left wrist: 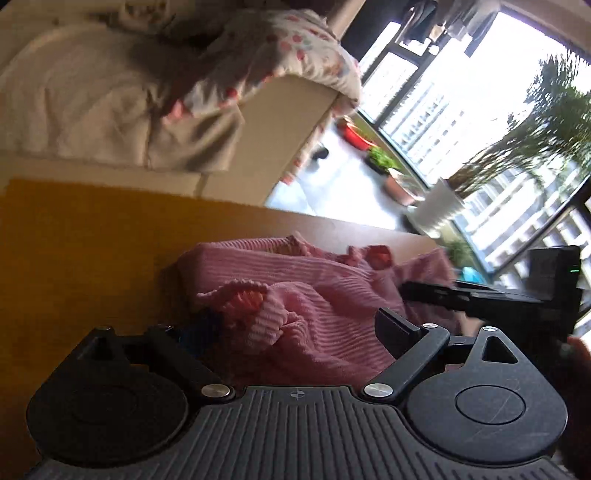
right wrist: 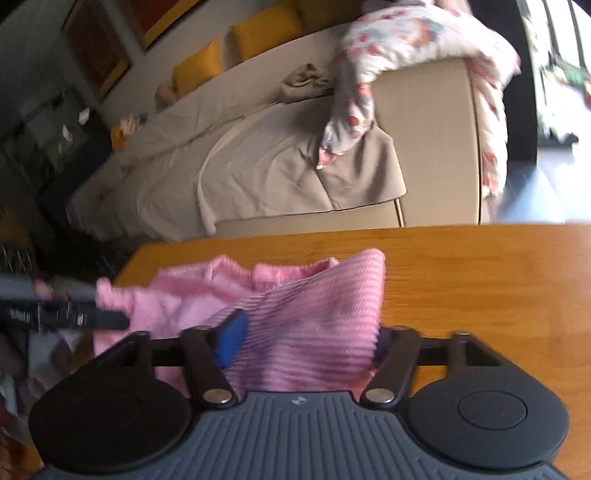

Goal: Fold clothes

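A pink ribbed knit garment (left wrist: pixel 325 280) lies crumpled on the wooden table (left wrist: pixel 74 258). My left gripper (left wrist: pixel 291 328) is open, its fingers wide apart with a bunched cuff and folds of the garment between them; the left pad is hidden behind the cloth. In the right wrist view, a raised fold of the same garment (right wrist: pixel 314 295) fills the gap of my right gripper (right wrist: pixel 308 341), which is open with its blue pad (right wrist: pixel 231 341) beside the cloth. Each gripper shows in the other's view, the right gripper (left wrist: pixel 443 295) and the left gripper (right wrist: pixel 74 317), both over the garment.
Beyond the table (right wrist: pixel 480 277) stands a beige sofa (right wrist: pixel 424 147) with a tan sheet, a floral quilt (right wrist: pixel 406 29) and yellow cushions (right wrist: pixel 266 26). Potted plants (left wrist: pixel 384 158) and large windows are at the right. Bare wood lies right of the garment.
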Available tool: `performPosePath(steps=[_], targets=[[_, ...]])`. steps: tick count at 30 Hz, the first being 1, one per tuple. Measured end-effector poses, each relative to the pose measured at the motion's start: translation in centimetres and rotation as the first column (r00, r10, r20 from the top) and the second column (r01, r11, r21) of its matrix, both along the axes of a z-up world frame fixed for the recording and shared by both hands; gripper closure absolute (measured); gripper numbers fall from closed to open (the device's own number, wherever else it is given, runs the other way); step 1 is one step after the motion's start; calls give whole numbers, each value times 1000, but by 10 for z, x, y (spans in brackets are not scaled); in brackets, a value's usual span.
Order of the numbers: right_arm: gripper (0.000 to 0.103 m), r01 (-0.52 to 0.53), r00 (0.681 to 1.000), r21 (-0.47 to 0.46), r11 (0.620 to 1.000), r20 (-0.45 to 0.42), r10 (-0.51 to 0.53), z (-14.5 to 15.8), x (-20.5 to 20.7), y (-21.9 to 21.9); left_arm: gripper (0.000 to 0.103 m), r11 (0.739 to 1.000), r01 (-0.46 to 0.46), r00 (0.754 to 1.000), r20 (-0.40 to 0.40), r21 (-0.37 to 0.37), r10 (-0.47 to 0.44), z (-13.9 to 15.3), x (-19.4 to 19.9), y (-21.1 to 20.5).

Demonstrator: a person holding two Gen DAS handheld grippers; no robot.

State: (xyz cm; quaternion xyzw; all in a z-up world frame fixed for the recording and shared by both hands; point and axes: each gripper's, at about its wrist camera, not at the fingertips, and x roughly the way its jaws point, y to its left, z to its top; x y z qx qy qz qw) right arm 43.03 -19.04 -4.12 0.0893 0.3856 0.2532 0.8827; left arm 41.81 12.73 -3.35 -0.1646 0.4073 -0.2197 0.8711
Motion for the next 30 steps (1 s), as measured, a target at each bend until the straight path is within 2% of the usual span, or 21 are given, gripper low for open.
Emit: performPosePath(steps=[1, 3, 6, 9, 12, 16, 17, 18, 19, 20, 21, 23, 26, 30], targets=[[64, -6, 1000, -21, 1000, 12, 6, 1, -2, 3, 12, 1000, -8, 1000, 3, 15, 8, 2, -3, 2], [68, -8, 1000, -22, 1000, 24, 8, 3, -5, 3, 8, 999, -24, 1000, 9, 44, 23, 6, -10, 6], [69, -14, 999, -39, 999, 31, 15, 3, -9, -1, 7, 995, -51, 999, 1, 87, 51, 8, -16, 13], [65, -5, 999, -61, 998, 38, 7, 1, -9, -1, 5, 997, -45, 999, -18, 57, 46, 5, -4, 16], [52, 32, 999, -72, 997, 45, -28, 3, -3, -1, 4, 1000, -6, 999, -39, -4, 6, 3, 14, 7], [51, 59, 998, -35, 998, 22, -59, 0, 7, -5, 6, 999, 0, 1000, 23, 42, -1, -1, 24, -13], [53, 55, 998, -36, 998, 28, -54, 0, 5, -3, 21, 999, -3, 999, 44, 53, 0, -2, 22, -16], [67, 50, 998, -38, 998, 36, -48, 0, 2, -1, 56, 998, -10, 999, 49, 69, 6, -3, 20, -19], [76, 45, 998, -39, 998, 43, -43, 0, 0, 1, 70, 996, -19, 999, 45, 86, 15, -4, 17, -21], [79, 31, 997, -38, 999, 75, -28, 10, -7, -1, 76, 995, -24, 999, 47, 92, 20, -1, 15, -21], [85, 16, 994, -37, 999, 109, -12, 20, -15, -2, 80, 995, -26, 998, 52, 91, 22, 4, 11, -18], [92, -13, 984, -37, 999, 177, 19, 41, -30, -5, 82, 996, -27, 997, 76, 82, 21, 19, 2, -13], [94, -60, 955, -63, 996, 287, 76, 75, -59, -10, 82, 998, -5, 984, 178, 57, -5, 61, -36, -5], [94, -122, 895, -157, 980, 410, 177, 117, -125, -16, 81, 999, 37, 946, 322, 24, -43, 102, -109, -1]])
